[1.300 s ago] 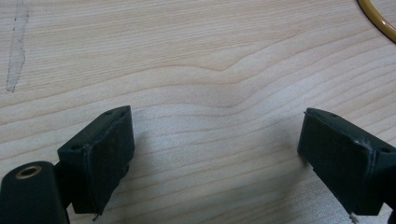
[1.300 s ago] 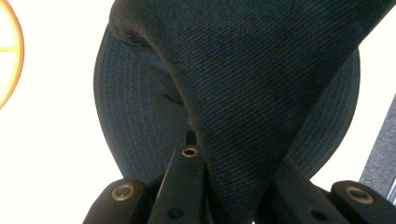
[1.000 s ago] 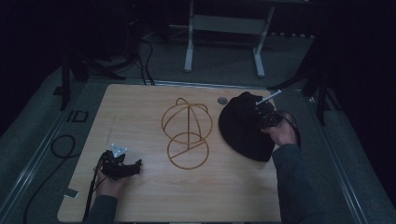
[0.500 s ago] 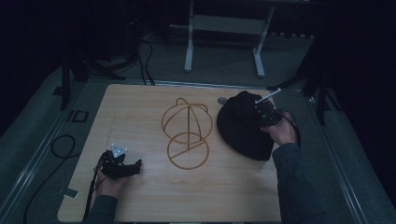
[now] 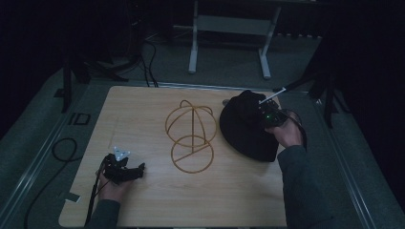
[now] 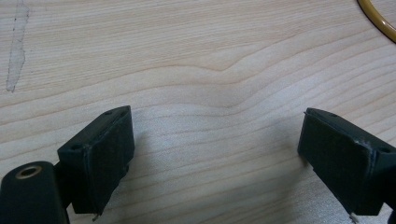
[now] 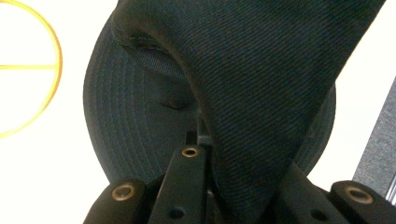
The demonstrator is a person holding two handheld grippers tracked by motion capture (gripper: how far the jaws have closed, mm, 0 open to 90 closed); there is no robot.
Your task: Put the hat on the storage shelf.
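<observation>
Barely any change to tell of since a moment ago. Keeps the right gripper (image 5: 261, 109) clamped tight on the black hat (image 5: 243, 136), near the top of the crown, same as before. Looks, in the right gripper view, like a thick fold of hat (image 7: 261, 70) cloth squeezed between the closed jaws of the right gripper (image 7: 201, 140), with the stitched brim spread out flat underneath. Finds the hat at the far right side of the wooden table (image 5: 143, 109), just beside the yellow wire stand (image 5: 191, 138) but not on top of the stand. Maybe lifts the crown a tiny bit higher than a second ago; hard to be sure in such a dark high view. Moves the right hand only a little, if at all.

Leaves the left gripper (image 5: 137, 171) resting low on the near left part of the table, in the same spot as before. Shows wide open jaws in the left gripper view, left gripper (image 6: 215, 154) with nothing between the pads but bare table (image 6: 210, 56) wood. Catches just a sliver of the wire stand (image 6: 376, 18) up in the corner.

So, means a good hold on the hat, ready for a lift. Probably calls next for raising the hat up and carrying over to the round top of the wire stand (image 7: 46, 70). Needs care not to bump the thin wire and tip the stand over.
</observation>
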